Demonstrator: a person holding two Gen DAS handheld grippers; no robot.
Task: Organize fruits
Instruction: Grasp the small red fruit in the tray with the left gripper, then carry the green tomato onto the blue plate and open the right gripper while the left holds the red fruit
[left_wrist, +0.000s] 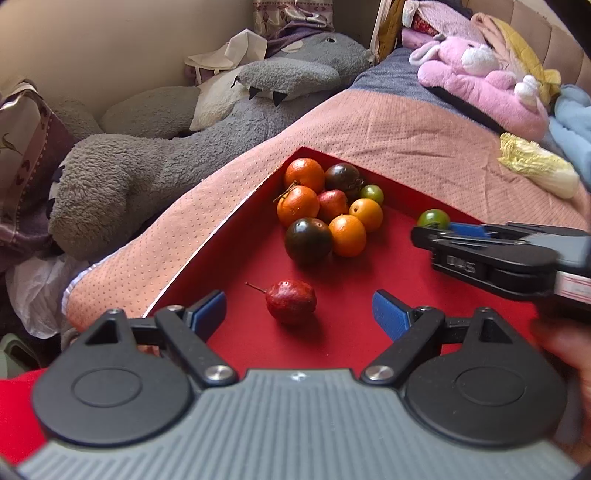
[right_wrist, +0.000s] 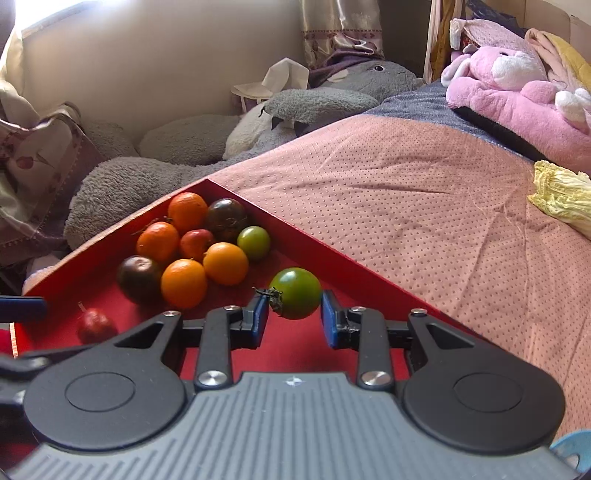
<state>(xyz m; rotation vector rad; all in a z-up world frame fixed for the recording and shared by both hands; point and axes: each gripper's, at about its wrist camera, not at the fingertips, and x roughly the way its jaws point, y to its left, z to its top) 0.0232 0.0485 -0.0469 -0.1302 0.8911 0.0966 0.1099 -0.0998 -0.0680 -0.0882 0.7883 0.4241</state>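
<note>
A red tray lies on the bed with a cluster of fruits in its far corner: oranges, dark plums, a small red fruit and a green one. A lone red fruit lies just ahead of my open left gripper, between its blue pads. My right gripper is open with a green tomato between its fingertips, the pads slightly apart from it. It also shows in the left wrist view. The cluster sits to its left.
The tray rests on a pink dotted bedspread. A large grey plush toy lies left of the bed, a pink plush at the far right, and a cabbage-like object lies to the right.
</note>
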